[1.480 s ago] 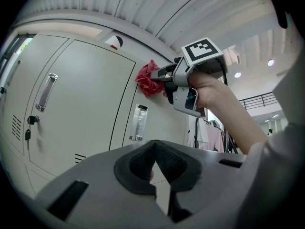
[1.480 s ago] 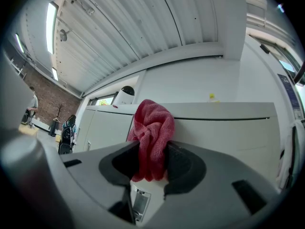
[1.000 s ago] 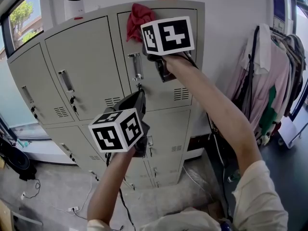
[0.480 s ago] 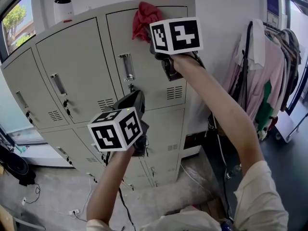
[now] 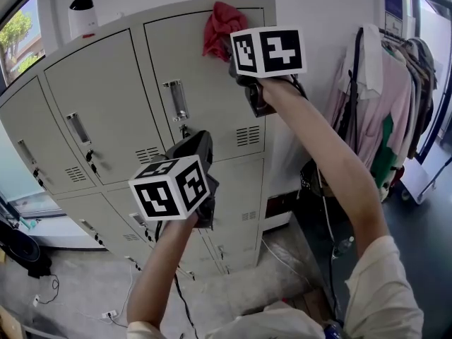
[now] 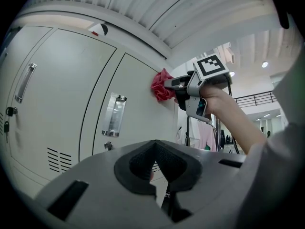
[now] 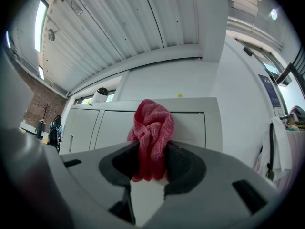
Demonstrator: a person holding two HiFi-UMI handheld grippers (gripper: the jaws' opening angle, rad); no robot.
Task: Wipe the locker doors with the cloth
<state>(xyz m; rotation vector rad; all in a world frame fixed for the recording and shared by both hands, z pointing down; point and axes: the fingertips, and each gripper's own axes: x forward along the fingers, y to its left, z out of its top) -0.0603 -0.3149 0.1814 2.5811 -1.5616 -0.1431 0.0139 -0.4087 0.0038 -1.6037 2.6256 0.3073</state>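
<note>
Clamping red cloth point(image 5: 219, 27) in right gripper point(image 7: 151, 161), now slid rightward along top of locker door point(image 5: 205, 111): wiping under way. Holding left gripper point(image 6: 153, 163) closed, empty, lower down.

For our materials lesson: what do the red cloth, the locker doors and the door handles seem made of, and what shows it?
The red cloth: soft textile, perhaps microfibre; fuzzy weave, bunched folds. The locker doors: probably painted sheet metal, smooth matt grey-beige; punched vent slots. The door handles: seemingly polished metal; bright reflections.
</note>
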